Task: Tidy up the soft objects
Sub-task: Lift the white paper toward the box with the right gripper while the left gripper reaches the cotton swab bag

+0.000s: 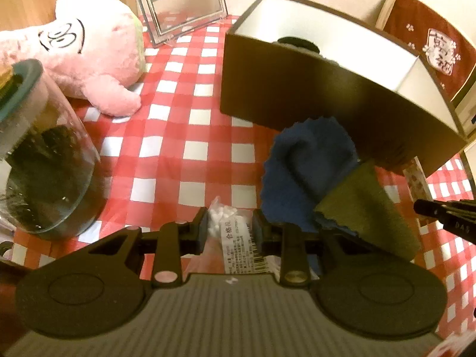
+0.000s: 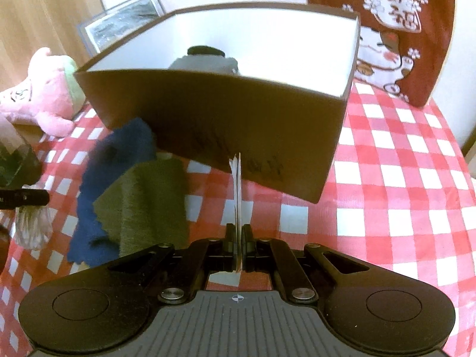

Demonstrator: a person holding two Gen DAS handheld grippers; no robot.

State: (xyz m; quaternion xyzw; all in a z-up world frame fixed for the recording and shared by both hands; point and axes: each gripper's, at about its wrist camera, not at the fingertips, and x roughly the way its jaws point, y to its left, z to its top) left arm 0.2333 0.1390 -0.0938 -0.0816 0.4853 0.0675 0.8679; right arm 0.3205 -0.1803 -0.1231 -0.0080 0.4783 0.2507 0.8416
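My left gripper (image 1: 230, 226) is shut on a clear plastic bag of white cotton pieces (image 1: 226, 220) with a printed label, held over the checked tablecloth. My right gripper (image 2: 238, 238) is shut on a thin flat packet (image 2: 237, 187), seen edge-on, just in front of the brown box (image 2: 226, 119). The box (image 1: 312, 89) has a white inside and a grey soft thing with a black top (image 2: 208, 59) in it. A blue cloth (image 1: 300, 163) and an olive cloth (image 1: 372, 202) lie overlapped at the box's near left corner. A pink plush (image 1: 89, 53) lies at the far left.
A glass jar with a teal lid (image 1: 44, 163) holds dark stuff at the left. A picture frame (image 1: 181, 3) leans at the back. A red lucky-cat cushion (image 2: 386, 29) stands behind the box on the right. The red-and-white tablecloth (image 2: 401, 178) covers the table.
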